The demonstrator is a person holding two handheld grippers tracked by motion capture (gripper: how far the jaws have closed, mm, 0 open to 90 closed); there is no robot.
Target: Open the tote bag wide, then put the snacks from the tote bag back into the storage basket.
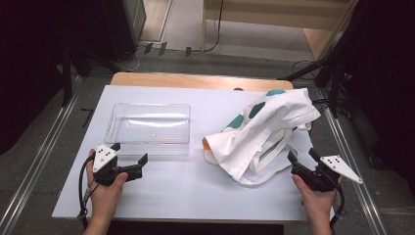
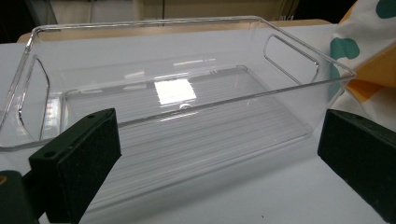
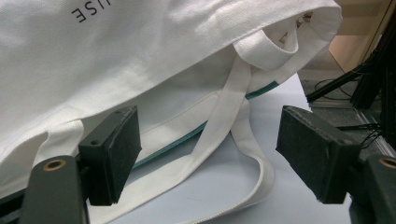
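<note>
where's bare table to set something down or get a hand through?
Free: the front strip of the table between the left gripper and the right gripper; the gap between the clear bin and the tote bag; the far strip behind the bin. Crowded: right side, under the bag and its straps.

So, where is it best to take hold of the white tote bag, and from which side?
Probably by the white strap lying loose on the table at the tote bag's near right edge. It is flat, narrow and free of the bunched cloth, so the jaws can span it. Come from the near right, where the right gripper, open, already faces it.
</note>
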